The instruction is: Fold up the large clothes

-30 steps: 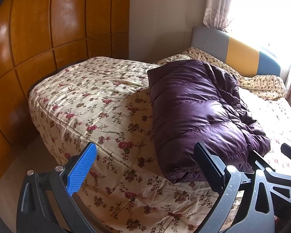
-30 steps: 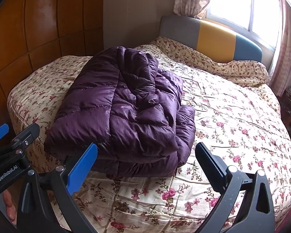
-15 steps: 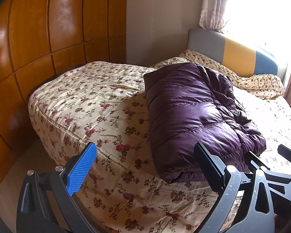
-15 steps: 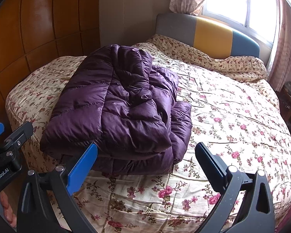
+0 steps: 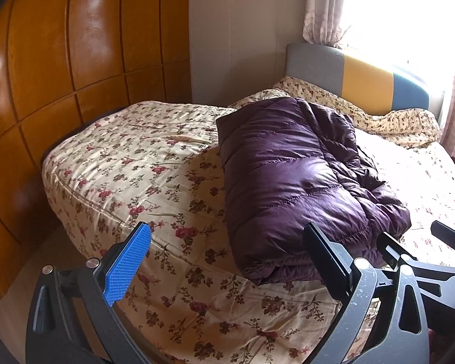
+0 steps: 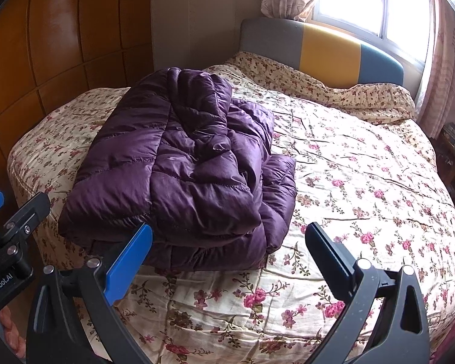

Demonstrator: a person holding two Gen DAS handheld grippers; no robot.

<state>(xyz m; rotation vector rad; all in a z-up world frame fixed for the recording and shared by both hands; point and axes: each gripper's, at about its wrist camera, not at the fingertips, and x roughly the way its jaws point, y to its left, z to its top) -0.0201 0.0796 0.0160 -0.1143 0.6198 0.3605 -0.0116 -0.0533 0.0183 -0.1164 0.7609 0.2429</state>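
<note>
Folded purple down jacket (image 6: 179, 170) lying on the floral quilt (image 6: 364, 182) of the bed, nearer the left edge and the foot edge than the headboard (image 6: 327, 51); in the left wrist view the same jacket (image 5: 294, 182) sits right of centre, its folded end close to the foot edge of the quilt (image 5: 142, 166). Left gripper (image 5: 227, 261): jaws spread wide, nothing between them, held above the foot edge and clear of the fabric. Right gripper (image 6: 229, 261): jaws likewise spread wide and empty, held off the jacket's near fold. The right gripper (image 5: 421, 251) appears at the right margin of the left wrist view, and the left gripper (image 6: 12, 212) at the left margin of the right wrist view. Compared with one second earlier, both cameras have drawn back and risen slightly, so the jacket appears smaller and farther from the fingers; its folds and its place on the bed are unchanged, and both grippers remain open. Wooden wardrobe panels (image 5: 60, 75) stand along the left side of the bed.
</note>
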